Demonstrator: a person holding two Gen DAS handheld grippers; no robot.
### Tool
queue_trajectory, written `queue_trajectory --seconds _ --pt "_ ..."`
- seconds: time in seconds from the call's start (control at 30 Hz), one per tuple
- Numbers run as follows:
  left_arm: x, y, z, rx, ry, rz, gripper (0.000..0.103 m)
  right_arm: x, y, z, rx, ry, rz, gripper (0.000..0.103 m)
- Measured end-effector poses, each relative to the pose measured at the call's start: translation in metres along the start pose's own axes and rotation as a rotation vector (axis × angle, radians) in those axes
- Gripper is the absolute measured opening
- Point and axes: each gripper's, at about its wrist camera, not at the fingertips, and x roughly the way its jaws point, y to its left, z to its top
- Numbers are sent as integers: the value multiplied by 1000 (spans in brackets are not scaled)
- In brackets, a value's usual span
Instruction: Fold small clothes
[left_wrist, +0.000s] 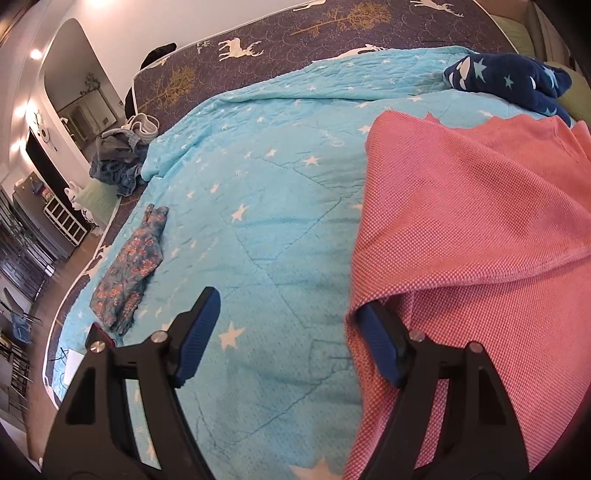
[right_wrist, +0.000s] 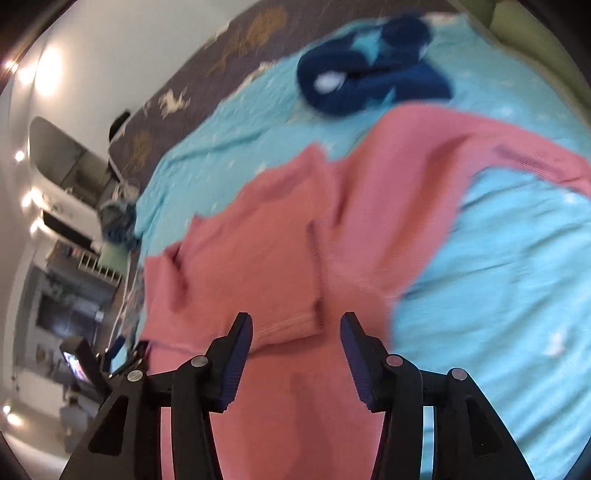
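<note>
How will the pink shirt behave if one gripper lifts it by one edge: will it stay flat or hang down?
The pink shirt would probably hang down: it already lies in soft folds on the blue quilt. Its edge drapes over one finger of the left gripper, so it looks limp and light. The coarse weave may give some grip.

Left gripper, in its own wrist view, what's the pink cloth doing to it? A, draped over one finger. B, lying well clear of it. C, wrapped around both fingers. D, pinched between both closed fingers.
A: the left gripper is open over the blue quilt, and the pink garment covers only one finger's tip.
</note>
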Motion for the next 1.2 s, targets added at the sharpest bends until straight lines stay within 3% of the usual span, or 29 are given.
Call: queue_trajectory --seconds 0.1,0.17,0.2,0.23,0.3,0.33,0.4,0.43,0.57,0.67,0.87,1.0,1.07,1.13,1.2 --pt "2 1 0 -5 4 -8 76 26 1 9 2 38 -26 51" --pt "4 1 0 -5 8 -10 76 36 3 21 -35 34 -4 61" --pt "4 1 0 -5 8 -10 76 45 5 27 -60 52 32 73" --pt "5 0 0 -5 9 -10 76 48 13 30 -74 58 48 78" --pt "5 0 0 -5 9 -10 76 55 17 37 -91 55 59 77" --pt "5 0 0 -6 9 -10 76 59 19 41 -94 54 56 61" --pt "5 0 0 -8 10 -5 78 62 23 45 -110 74 34 7" --pt "5 0 1 -9 10 1 78 58 23 46 -78 61 53 3" --pt "2 0 -1 -6 3 18 79 3 29 42 -93 -131 85 3" --pt "-2 -3 -3 4 -7 18 82 -29 19 36 -81 -221 23 3" --pt "-21 -13 -12 79 -25 51 83 -20 -11 10 -37 -139 -58 3" --pt "-43 -3 -18 85 -42 -14 83 -23 -12 -8 -63 -108 -68 6" --pt "-56 9 -12 48 -69 -80 83 -26 -12 -11 -86 -97 -123 6" --pt "-61 17 -6 18 -107 -109 83 -38 -13 -11 -105 -135 -266 18" --pt "-57 19 -1 5 -115 -109 83 -51 1 -1 -139 -228 -322 25"
